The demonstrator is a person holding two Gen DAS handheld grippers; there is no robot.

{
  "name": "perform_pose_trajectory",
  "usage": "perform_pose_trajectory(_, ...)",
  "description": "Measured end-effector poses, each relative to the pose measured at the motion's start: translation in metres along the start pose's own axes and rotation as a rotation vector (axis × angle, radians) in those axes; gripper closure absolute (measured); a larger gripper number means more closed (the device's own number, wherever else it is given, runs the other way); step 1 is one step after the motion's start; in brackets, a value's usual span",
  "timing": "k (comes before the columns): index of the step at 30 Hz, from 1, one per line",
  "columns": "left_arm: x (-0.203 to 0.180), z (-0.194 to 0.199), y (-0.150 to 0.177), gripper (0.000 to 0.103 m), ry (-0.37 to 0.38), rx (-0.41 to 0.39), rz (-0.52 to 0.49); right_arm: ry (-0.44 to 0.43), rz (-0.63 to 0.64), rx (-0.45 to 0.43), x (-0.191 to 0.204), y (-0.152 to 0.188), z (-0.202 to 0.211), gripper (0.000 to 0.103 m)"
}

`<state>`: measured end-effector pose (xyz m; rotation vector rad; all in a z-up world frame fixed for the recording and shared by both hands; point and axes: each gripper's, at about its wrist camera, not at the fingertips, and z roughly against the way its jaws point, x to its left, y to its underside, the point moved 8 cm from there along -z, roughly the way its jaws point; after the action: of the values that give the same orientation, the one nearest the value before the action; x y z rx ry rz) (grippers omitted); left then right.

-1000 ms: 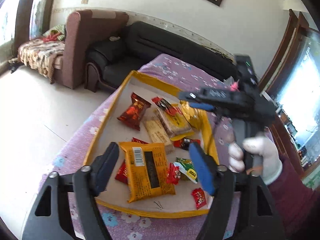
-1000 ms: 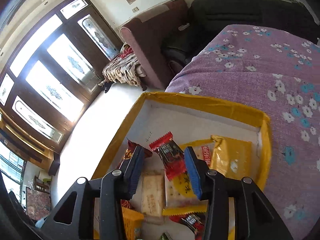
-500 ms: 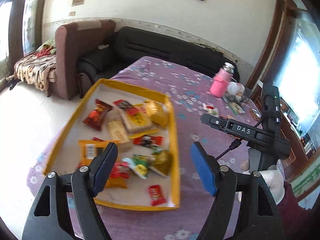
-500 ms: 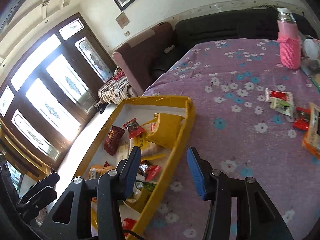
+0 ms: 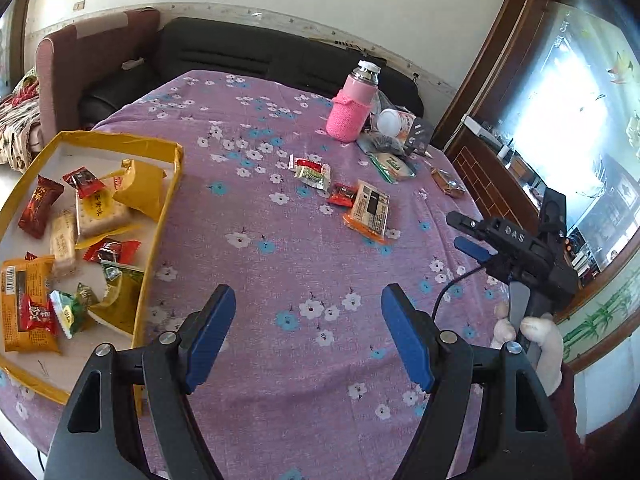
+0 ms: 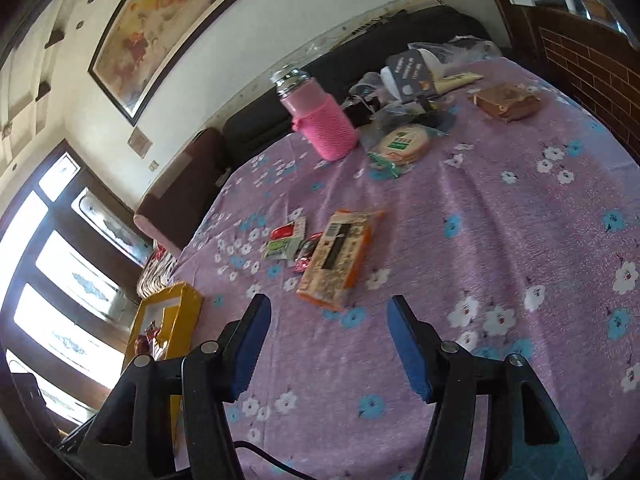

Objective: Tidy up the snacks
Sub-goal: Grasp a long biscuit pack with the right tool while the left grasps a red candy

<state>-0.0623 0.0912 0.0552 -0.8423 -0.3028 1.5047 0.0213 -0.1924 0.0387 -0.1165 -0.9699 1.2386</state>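
In the right wrist view we see only one corner of the yellow tray (image 6: 176, 312), at eight o'clock, its contents cut off but for a glimpse of red wrapper. The clutter behind the pink bottle (image 6: 320, 120) blurs together, and we cannot name its pieces. From the left wrist view the tray (image 5: 168, 208) lies at nine o'clock, its near edge partly behind our left gripper (image 5: 308, 328). Inside it we make out a yellow packet (image 5: 140, 188), red candies, biscuit packs, green sachets and an orange pack (image 5: 24, 304). Loose on the purple floral cloth (image 5: 280, 240), toward one o'clock, lie an orange snack pack (image 5: 370, 212), a red candy (image 5: 342, 195) touching it, and a green sachet (image 5: 314, 172) just beside. Our left gripper hangs wide apart, holding nothing. Our right gripper (image 6: 326, 344) is also spread wide and bare, with the orange snack pack (image 6: 336, 256) just ahead at twelve o'clock.
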Motion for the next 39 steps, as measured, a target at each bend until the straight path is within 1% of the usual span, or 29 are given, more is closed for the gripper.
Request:
perform_pose_trajectory(1, -0.002, -0.002, 0.0, 0.028, -0.007, 0.006, -0.005, 0.001, -0.013, 0.004, -0.003, -0.004, -0.007, 0.039)
perform_pose_trajectory(3, -0.001, -0.005, 0.001, 0.028, -0.023, 0.015, -0.013, 0.024, -0.025, 0.028, -0.008, -0.013, -0.029, 0.035)
perform_pose_trajectory(6, 0.003, -0.009, 0.0, 0.028, -0.037, 0.026, -0.011, 0.066, -0.034, 0.067, -0.006, -0.026, -0.069, 0.035)
perform_pose_trajectory(7, 0.007, -0.009, -0.002, 0.028, -0.042, 0.026, -0.014, 0.083, -0.024, 0.086, -0.002, -0.028, -0.083, 0.035)
perform_pose_trajectory(9, 0.014, -0.009, -0.006, 0.028, -0.058, 0.013, -0.023, 0.144, 0.013, 0.119, 0.006, -0.034, -0.112, 0.035)
perform_pose_trajectory(12, 0.023, -0.009, -0.014, 0.028, -0.085, -0.006, -0.043, 0.221, 0.072, 0.168, 0.017, -0.028, -0.146, 0.036)
perform_pose_trajectory(14, 0.03, -0.01, -0.021, 0.028, -0.099, -0.018, -0.056, 0.262, 0.101, 0.2, 0.022, -0.019, -0.158, 0.036)
perform_pose_trajectory(15, 0.032, -0.011, -0.023, 0.028, -0.097, -0.019, -0.056, 0.287, 0.116, 0.195, 0.024, -0.016, -0.16, 0.034)
perform_pose_trajectory(16, 0.034, -0.012, -0.026, 0.028, -0.094, -0.02, -0.056, 0.313, 0.142, 0.177, 0.027, -0.014, -0.161, 0.034)
perform_pose_trajectory(17, 0.035, -0.014, -0.03, 0.028, -0.089, -0.022, -0.057, 0.336, 0.16, 0.179, 0.028, -0.01, -0.162, 0.034)
perform_pose_trajectory(18, 0.034, -0.017, -0.033, 0.028, -0.08, -0.022, -0.062, 0.344, 0.17, 0.171, 0.029, -0.008, -0.16, 0.04)
perform_pose_trajectory(19, 0.033, -0.019, -0.035, 0.028, -0.072, -0.022, -0.066, 0.336, 0.172, 0.17, 0.029, -0.006, -0.157, 0.044)
perform_pose_trajectory(22, 0.023, -0.037, -0.042, 0.028, -0.028, 0.002, -0.078, 0.31, 0.154, 0.162, 0.02, 0.006, -0.138, 0.047)
perform_pose_trajectory(23, 0.018, -0.047, -0.043, 0.028, -0.005, 0.024, -0.08, 0.308, 0.148, 0.158, 0.016, 0.009, -0.131, 0.047)
perform_pose_trajectory(24, 0.013, -0.057, -0.045, 0.028, 0.011, 0.043, -0.082, 0.286, 0.145, 0.143, 0.013, 0.012, -0.121, 0.048)
perform_pose_trajectory(26, 0.0, -0.08, -0.048, 0.028, 0.032, 0.074, -0.106, 0.326, 0.134, 0.113, -0.001, 0.011, -0.102, 0.048)
perform_pose_trajectory(27, -0.007, -0.091, -0.05, 0.028, 0.04, 0.082, -0.126, 0.325, 0.122, 0.092, -0.008, 0.01, -0.093, 0.048)
perform_pose_trajectory(29, -0.025, -0.116, -0.055, 0.028, 0.072, 0.105, -0.177, 0.352, 0.096, 0.045, -0.026, 0.004, -0.079, 0.047)
perform_pose_trajectory(30, -0.037, -0.132, -0.057, 0.028, 0.094, 0.125, -0.205, 0.351, 0.07, 0.025, -0.036, 0.001, -0.074, 0.047)
perform_pose_trajectory(31, -0.046, -0.145, -0.059, 0.028, 0.106, 0.14, -0.227, 0.327, 0.032, 0.015, -0.045, -0.002, -0.071, 0.047)
perform_pose_trajectory(32, -0.052, -0.154, -0.06, 0.031, 0.111, 0.148, -0.245, 0.295, -0.012, 0.018, -0.055, -0.005, -0.07, 0.047)
perform_pose_trajectory(33, -0.061, -0.167, -0.063, 0.041, 0.11, 0.153, -0.269, 0.258, -0.052, 0.016, -0.063, -0.009, -0.069, 0.047)
perform_pose_trajectory(34, -0.066, -0.176, -0.066, 0.046, 0.107, 0.158, -0.286, 0.25, -0.062, 0.01, -0.064, -0.014, -0.07, 0.047)
perform_pose_trajectory(35, -0.07, -0.187, -0.069, 0.048, 0.098, 0.165, -0.302, 0.252, -0.067, 0.008, -0.067, -0.017, -0.07, 0.047)
perform_pose_trajectory(37, -0.075, -0.205, -0.076, 0.048, 0.076, 0.169, -0.328, 0.245, -0.066, 0.005, -0.067, -0.018, -0.071, 0.047)
perform_pose_trajectory(39, -0.078, -0.227, -0.08, 0.048, 0.052, 0.187, -0.352, 0.259, -0.051, 0.002, -0.064, -0.017, -0.072, 0.047)
